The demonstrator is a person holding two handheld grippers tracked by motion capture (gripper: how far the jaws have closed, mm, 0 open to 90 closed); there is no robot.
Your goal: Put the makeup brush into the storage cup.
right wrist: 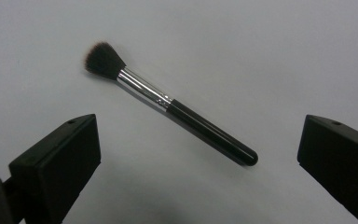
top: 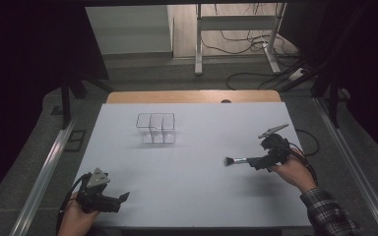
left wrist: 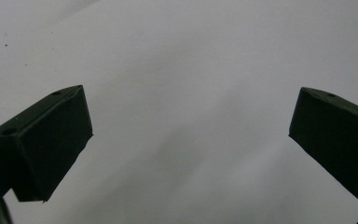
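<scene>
1. White tabletop (top: 187, 187) under dim light, dark curtains at both sides, a metal stand and loose cables on the floor beyond the far edge.
2. Lying flat on the white surface toward the right: one makeup brush (top: 236, 160), black handle, silver ferrule, dark bristles pointing toward the table's middle.
3. Right gripper (top: 254, 162) low over the brush's handle end, jaws wide apart; in the right gripper view the brush (right wrist: 168, 102) runs slantwise between and ahead of the jaws, touching neither.
4. Left gripper (top: 123, 197) near the front left corner, well apart from the brush, jaws spread (bare table between them in the left gripper view) and holding nothing.
5. Standing toward the far middle of the table: a clear plastic organizer (top: 156, 128), divided into compartments, apparently empty (exact compartment count hard to tell through the clear walls).
6. Likely step in hand: picking up the brush. To do it well: turn the wrist so the jaws straddle the handle crosswise, not along its slant; come down on the black handle behind the ferrule rather than on the bristles; close squarely, since a round handle can roll or squirt out of a skewed pinch.
7. Count: one brush, one organizer, two grippers, two hands, one plaid sleeve (top: 325, 211) on the right arm.
</scene>
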